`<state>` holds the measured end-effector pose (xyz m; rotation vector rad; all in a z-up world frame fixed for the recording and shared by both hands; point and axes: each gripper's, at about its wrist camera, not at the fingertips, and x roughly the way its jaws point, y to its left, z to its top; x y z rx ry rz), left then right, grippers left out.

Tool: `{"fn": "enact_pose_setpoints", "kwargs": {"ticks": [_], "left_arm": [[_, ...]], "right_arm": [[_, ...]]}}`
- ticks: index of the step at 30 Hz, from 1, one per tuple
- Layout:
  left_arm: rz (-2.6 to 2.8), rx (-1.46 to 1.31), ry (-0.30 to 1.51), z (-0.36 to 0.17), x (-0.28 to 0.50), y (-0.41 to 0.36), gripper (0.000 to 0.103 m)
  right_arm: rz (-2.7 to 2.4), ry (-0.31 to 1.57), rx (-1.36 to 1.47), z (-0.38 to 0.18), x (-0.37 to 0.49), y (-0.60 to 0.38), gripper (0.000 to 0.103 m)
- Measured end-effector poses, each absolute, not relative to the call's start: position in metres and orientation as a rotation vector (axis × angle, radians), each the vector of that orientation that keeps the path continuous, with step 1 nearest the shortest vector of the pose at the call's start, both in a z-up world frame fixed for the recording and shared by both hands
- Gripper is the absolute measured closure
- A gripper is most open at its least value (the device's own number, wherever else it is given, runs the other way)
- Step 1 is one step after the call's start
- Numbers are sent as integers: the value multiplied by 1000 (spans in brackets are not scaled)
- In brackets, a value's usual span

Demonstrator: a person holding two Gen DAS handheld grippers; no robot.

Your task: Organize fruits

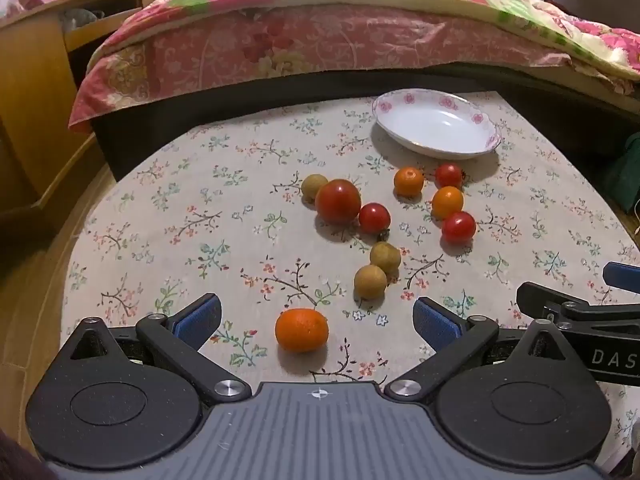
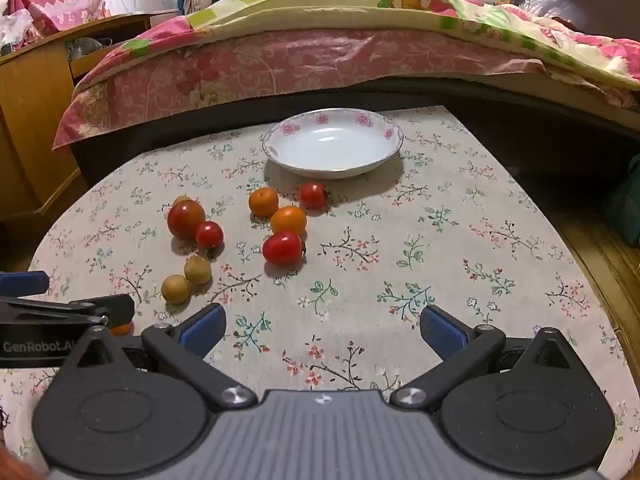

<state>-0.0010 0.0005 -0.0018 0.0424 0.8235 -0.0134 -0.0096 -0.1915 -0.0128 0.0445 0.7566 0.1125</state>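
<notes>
Fingers of left gripper point(image 1: 317, 320) spread wide, empty, bracketing a mandarin point(image 1: 301, 329) on the floral cloth point(image 1: 160, 208); pads not touching it. Right gripper point(image 2: 322, 330) also released, over bare cloth. Remaining fruit lies loose beyond: two brown longans point(image 1: 378, 270), cherry tomatoes point(image 1: 374, 218), one large tomato point(image 1: 338, 201), small oranges point(image 1: 408, 181). Dish point(image 2: 276, 148) at far side, empty. Advice: lower until pads sit at the mandarin's widest girth, close gently, lift straight. From right wrist view the mandarin is almost wholly hidden behind the left gripper.
</notes>
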Motion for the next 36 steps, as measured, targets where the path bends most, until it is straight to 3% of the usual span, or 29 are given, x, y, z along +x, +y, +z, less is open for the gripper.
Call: {"fn": "enact_pose_setpoints", "kwargs": {"ticks": [36], "left_arm": [[-1, 65, 853, -10, -1, 0, 2]], "right_arm": [[112, 782, 31, -22, -8, -187, 0]]}}
